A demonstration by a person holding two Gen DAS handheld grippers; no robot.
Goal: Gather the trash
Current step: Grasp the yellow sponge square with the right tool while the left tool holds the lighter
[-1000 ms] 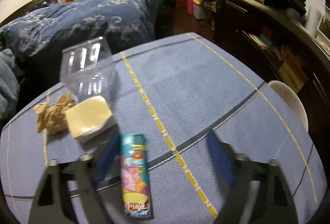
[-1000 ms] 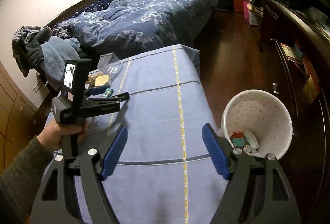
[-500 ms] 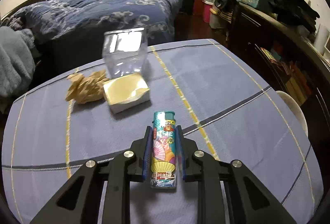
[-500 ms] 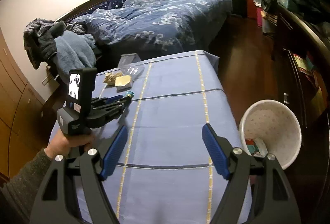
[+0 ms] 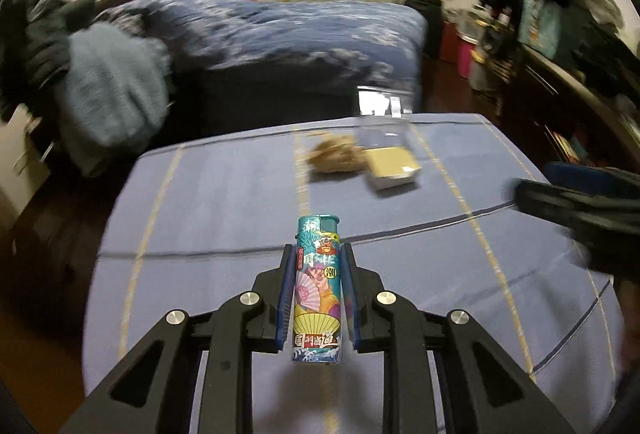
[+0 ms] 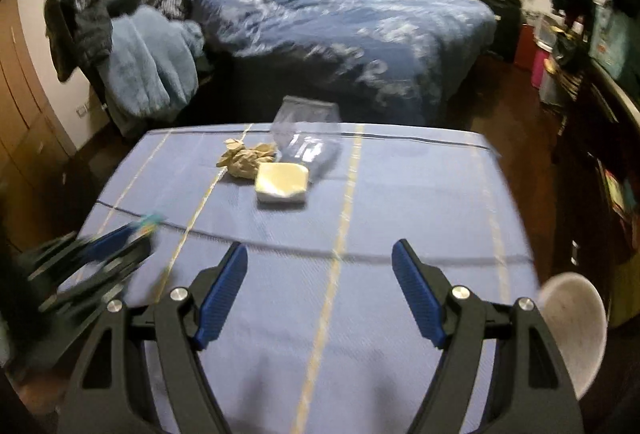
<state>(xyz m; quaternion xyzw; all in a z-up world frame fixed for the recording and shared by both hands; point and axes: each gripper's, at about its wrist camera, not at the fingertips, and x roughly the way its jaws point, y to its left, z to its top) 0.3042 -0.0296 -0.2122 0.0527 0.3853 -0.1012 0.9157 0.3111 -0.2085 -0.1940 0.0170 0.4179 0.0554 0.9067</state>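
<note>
My left hand-held gripper (image 5: 316, 294) is clamped on a lighter (image 5: 318, 288), a slim teal one printed with bright fan artwork; its blue pads press both long sides and its cap pokes out past the fingertips, above the blue tabletop (image 5: 224, 202) with thin yellow stripes. My right hand-held gripper (image 6: 319, 292) stands wide apart with nothing between its blue pads, pointed down at the near middle of the tabletop. At the far end of the tabletop sit three pieces of trash close together: a crumpled brown paper (image 6: 246, 162) on the left, a pale yellow box (image 6: 282, 181) touching it just to the right and nearer, and a clear plastic container (image 6: 306, 130) behind them, by the far edge. From the right wrist view, the left hand-held gripper appears blurred at the left edge with the lighter's teal tip showing. A white bin (image 6: 572, 326) sits on the floor beside the tabletop's near right corner. Beyond the tabletop lies a bed (image 6: 340, 30) with a dark blue patterned cover.
</note>
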